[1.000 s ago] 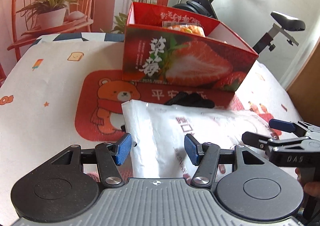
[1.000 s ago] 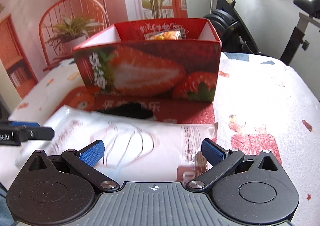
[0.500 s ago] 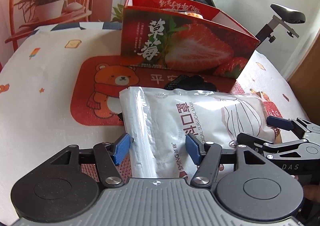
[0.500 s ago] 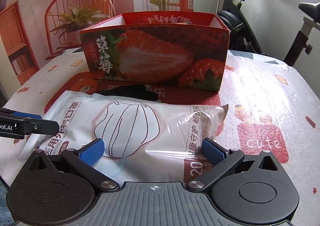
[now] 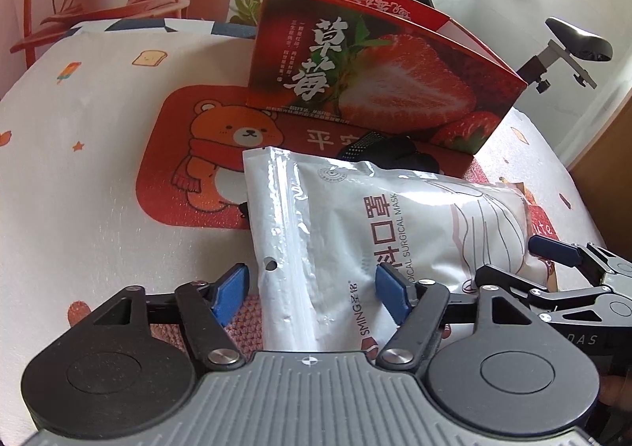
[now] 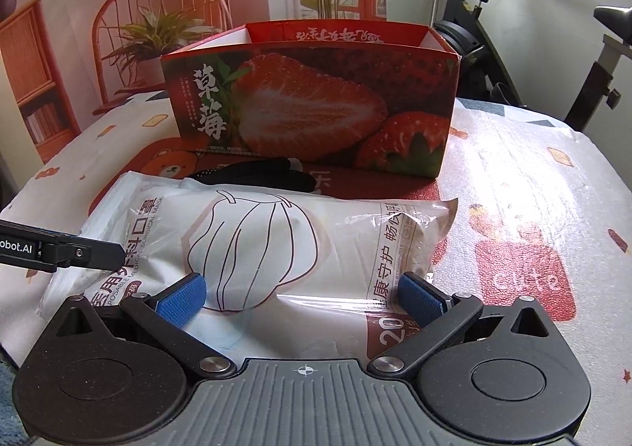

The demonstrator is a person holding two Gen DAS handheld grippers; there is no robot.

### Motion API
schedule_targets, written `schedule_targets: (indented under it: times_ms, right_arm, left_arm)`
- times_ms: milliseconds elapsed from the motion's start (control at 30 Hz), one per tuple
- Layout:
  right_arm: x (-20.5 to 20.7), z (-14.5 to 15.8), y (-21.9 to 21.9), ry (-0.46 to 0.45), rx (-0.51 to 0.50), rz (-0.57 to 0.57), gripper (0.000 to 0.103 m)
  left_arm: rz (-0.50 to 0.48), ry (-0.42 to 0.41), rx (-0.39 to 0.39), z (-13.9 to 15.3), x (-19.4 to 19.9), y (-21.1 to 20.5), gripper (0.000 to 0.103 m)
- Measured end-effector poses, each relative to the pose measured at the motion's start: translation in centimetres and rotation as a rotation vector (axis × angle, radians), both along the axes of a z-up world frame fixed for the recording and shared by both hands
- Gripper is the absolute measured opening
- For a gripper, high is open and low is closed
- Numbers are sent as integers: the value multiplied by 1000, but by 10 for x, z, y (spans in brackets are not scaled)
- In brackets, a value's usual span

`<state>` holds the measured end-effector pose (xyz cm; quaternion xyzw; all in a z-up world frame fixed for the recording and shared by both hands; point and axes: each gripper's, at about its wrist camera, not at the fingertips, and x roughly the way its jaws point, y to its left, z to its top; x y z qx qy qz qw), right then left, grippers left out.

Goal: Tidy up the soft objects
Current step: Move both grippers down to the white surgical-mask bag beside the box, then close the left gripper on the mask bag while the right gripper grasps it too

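A white plastic pack of surgical masks [image 5: 355,221] lies on the table in front of a red strawberry box [image 5: 375,75]. My left gripper [image 5: 312,292] is open with its blue pads on either side of the pack's left end. My right gripper [image 6: 300,296] is open around the pack's [image 6: 276,244] near edge, its right part. A black soft object [image 6: 260,177] lies between the pack and the box [image 6: 316,106]. The right gripper also shows in the left wrist view [image 5: 553,268].
The table carries a white cartoon-print cloth [image 5: 79,154] with a red bear mat [image 5: 205,154]. An exercise bike [image 6: 513,31] stands behind the table at the right. A wooden panel [image 5: 608,185] stands at the far right.
Both grippers have come lower over the pack of masks and nearer its ends. The box's inside has dropped out of sight. The jaws stay open.
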<state>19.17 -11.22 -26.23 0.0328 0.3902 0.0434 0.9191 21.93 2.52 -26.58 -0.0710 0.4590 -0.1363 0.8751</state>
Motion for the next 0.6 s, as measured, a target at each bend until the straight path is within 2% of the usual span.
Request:
schedule_targets:
  times_ms: [200,433,533,600]
  right_arm:
    - [0,1,-2,4,11,8,103]
    - [11,22,-24,13,93,19,101]
    - [23,26,-34,14,75,-14,102]
    - [34,23,-45,34,110,-41,101]
  left_arm:
    - [10,13,-27,-4,3,5,78]
    - [0,12,-25,-5,3,4,78]
    - [-2,8,-17,-7,3,4,78]
    - [1,9,-28,-8,2,5,78]
